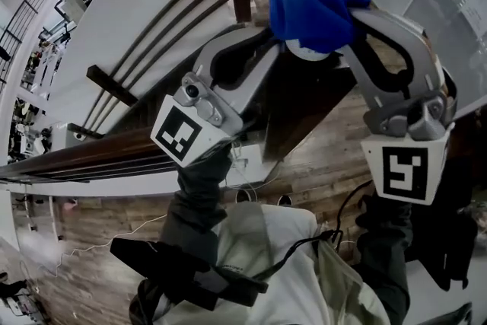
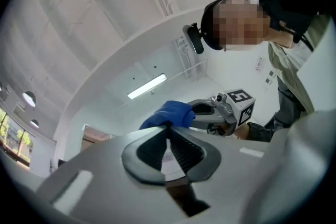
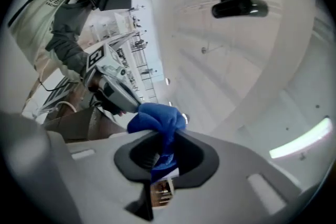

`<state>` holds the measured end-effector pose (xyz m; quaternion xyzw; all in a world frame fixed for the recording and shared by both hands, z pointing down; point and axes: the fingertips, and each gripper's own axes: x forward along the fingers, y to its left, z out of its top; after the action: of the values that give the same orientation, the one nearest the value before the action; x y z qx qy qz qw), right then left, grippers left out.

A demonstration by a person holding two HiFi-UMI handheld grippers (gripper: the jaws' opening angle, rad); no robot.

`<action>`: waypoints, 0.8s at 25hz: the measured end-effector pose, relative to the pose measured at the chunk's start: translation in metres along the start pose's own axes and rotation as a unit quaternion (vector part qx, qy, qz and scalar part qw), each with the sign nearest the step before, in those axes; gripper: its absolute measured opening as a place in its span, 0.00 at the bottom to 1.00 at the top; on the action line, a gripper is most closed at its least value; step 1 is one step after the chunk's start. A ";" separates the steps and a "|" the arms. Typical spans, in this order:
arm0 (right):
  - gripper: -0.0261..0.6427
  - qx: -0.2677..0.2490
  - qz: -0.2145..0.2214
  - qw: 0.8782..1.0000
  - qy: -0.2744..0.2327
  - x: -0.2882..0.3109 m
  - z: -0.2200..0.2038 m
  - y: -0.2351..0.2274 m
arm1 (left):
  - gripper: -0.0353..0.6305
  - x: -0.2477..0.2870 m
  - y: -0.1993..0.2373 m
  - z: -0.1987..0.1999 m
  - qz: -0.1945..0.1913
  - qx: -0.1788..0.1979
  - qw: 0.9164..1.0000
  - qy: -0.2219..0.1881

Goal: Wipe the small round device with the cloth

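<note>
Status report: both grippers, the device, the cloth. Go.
Left hand-held gripper shut on white device. Right hand-held gripper shut on blue cloth, cloth over device. Nothing in the way.

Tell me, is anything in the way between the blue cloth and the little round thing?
Nothing visible is. The right gripper holds the cloth right over the device, which the left gripper pinches. In the head view the cloth covers its top.

Lighting: bright, even, indoor. Ceiling strip light (image 2: 147, 86) glares white. Heavy fisheye bending throughout, with black vignette corners in both gripper views. Nearest foreground is soft.
</note>
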<state>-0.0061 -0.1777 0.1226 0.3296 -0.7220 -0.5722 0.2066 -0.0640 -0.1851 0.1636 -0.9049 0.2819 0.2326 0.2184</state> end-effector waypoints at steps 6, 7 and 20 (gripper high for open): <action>0.13 0.068 -0.056 0.995 0.054 -0.012 -0.030 -0.023 | 0.06 0.005 0.014 0.014 0.022 0.016 1.000 -0.001; 0.13 0.064 -0.039 0.995 0.072 -0.009 -0.035 -0.009 | 0.06 0.006 0.016 0.010 0.026 0.019 0.999 0.013; 0.13 0.206 -0.003 0.977 0.047 -0.007 -0.045 0.046 | 0.06 0.030 0.013 -0.028 0.020 0.068 0.985 0.159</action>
<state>0.0180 -0.1979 0.1788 0.3940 -0.8126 -0.3960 0.1662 -0.0414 -0.2223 0.1661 -0.9076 0.3462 0.0707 0.2267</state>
